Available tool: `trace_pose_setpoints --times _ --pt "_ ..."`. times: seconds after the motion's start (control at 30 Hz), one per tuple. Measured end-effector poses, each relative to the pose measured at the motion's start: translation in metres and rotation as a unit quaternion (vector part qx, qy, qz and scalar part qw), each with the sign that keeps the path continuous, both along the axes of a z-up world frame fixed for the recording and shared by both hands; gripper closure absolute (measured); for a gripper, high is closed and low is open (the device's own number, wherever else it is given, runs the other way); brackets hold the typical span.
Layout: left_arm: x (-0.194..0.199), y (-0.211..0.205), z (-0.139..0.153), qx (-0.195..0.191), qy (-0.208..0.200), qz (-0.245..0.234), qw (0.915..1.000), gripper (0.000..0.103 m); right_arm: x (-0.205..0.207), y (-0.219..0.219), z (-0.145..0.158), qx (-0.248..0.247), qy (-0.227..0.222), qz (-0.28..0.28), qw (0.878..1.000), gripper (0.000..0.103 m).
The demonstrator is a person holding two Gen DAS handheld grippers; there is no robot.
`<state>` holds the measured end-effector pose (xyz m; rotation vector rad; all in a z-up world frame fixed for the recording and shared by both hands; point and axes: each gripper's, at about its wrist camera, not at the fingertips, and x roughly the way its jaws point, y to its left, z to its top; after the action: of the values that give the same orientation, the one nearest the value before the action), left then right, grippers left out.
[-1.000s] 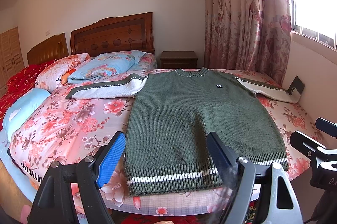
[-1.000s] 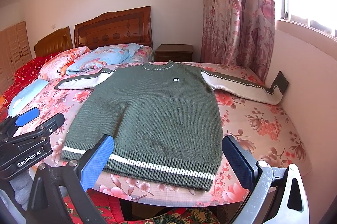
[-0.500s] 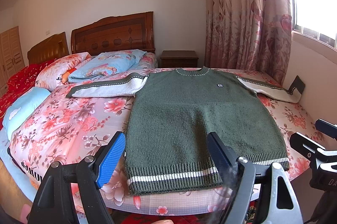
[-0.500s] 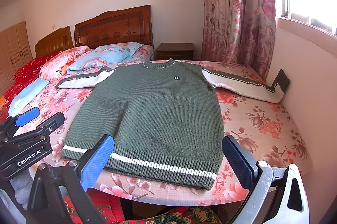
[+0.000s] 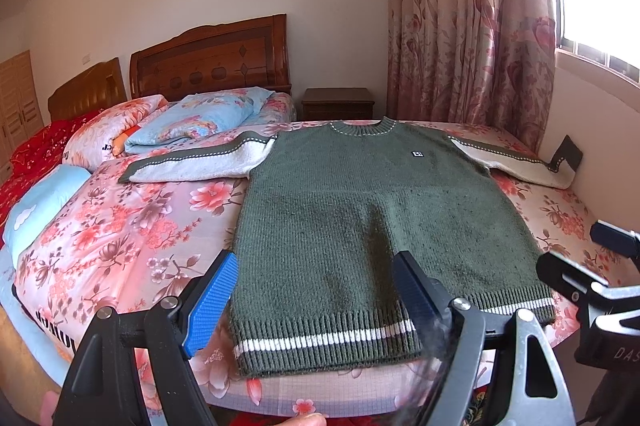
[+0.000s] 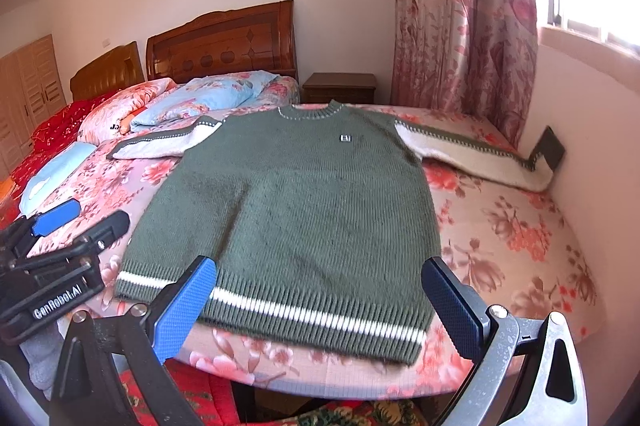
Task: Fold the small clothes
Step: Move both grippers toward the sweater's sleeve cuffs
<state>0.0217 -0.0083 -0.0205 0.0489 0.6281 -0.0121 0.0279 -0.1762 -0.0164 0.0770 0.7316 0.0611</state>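
A dark green knit sweater [image 5: 372, 222] [image 6: 304, 202] with white sleeves lies flat, front up, on the floral bed [image 5: 120, 234], hem toward me. Its sleeves spread out sideways, the right cuff [image 6: 548, 154] bent up against the wall. My left gripper [image 5: 316, 290] hovers open over the hem's left half, nothing between its blue pads. Open too, my right gripper [image 6: 320, 290] hangs above the hem's striped edge without touching the fabric. Each gripper shows at the edge of the other's view: the right gripper [image 5: 592, 274], the left gripper [image 6: 76, 222].
Pillows and a folded blue quilt [image 5: 192, 122] pile at the wooden headboard [image 5: 212, 62]. A nightstand [image 6: 340, 88] and floral curtain [image 6: 460, 18] stand behind the bed. The wall [image 6: 592, 146] runs along the bed's right side. A second bed with red bedding [image 5: 36, 146] lies left.
The right gripper has moved slightly forward toward the sweater's hem. The left gripper is nearly still, and the sweater has not moved.
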Motion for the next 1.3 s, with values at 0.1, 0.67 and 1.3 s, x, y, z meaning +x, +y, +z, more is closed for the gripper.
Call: trace_pose_setpoints --times 0.1,0.67,1.3 --pt "0.011 -0.003 0.000 -0.001 0.007 -0.004 1.0000 0.022 0.013 -0.001 0.006 -0.006 -0.006 -0.004 1.000 0.000" --pt "0.103 -0.004 -0.029 0.004 0.091 0.003 0.9959 0.022 0.086 -0.055 -0.039 0.046 0.085 -0.054 0.994 0.000" --pt "0.248 0.021 -0.098 -0.030 0.134 -0.042 0.9896 0.032 0.173 -0.321 -0.123 0.103 0.113 -0.388 0.909 0.000"
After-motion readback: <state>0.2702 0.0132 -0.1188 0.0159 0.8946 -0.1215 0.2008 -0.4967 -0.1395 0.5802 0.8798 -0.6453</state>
